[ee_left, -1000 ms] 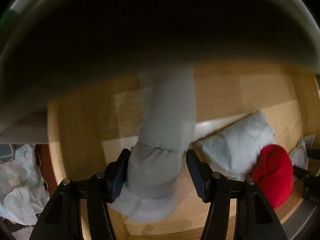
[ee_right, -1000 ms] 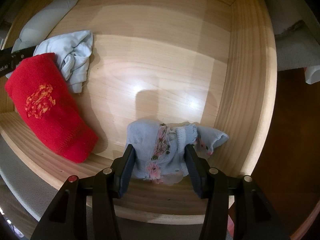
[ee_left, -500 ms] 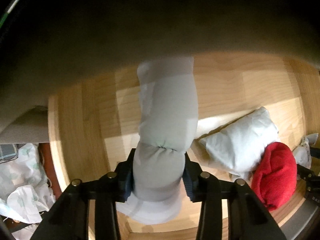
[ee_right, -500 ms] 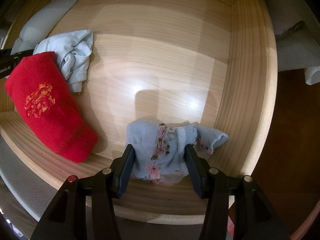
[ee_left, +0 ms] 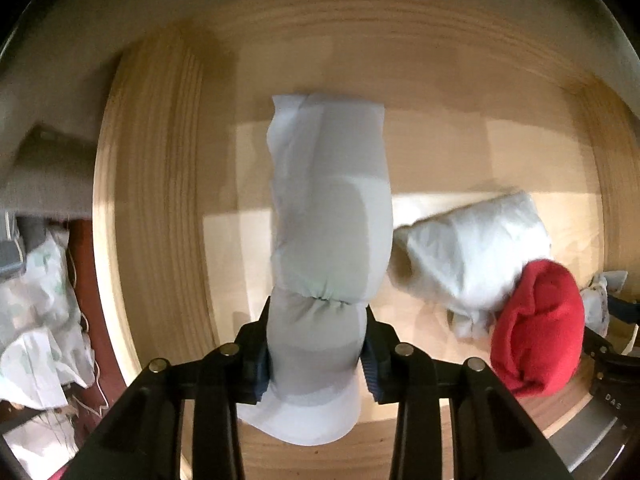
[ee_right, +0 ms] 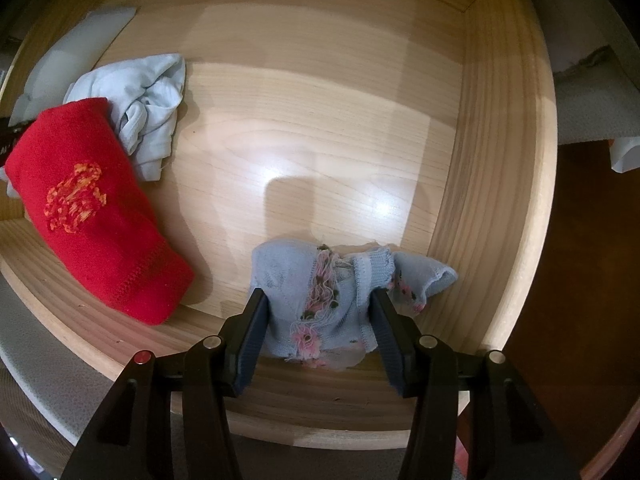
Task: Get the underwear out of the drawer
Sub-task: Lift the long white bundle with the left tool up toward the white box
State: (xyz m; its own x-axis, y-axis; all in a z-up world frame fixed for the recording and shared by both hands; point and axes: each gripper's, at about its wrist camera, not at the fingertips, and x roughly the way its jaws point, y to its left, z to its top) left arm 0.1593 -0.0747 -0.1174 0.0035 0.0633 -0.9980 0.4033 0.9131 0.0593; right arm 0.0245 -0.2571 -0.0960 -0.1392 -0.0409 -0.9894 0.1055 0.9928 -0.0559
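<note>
Left gripper [ee_left: 316,350] pinches a rolled pale grey garment [ee_left: 328,216] at its waist, pads biting in. Right gripper [ee_right: 318,332] straddles a blue knit piece w/ pink flowers [ee_right: 320,292], pads against its sides, at the drawer [ee_right: 496,160] front edge. Red roll [ee_right: 96,216] and crumpled light-blue item [ee_right: 144,104] lie farther in, left of that piece. Judgement: lift both straight up, clear of the front wall; don't drag. Watch the loose flap on the knit piece.
</note>
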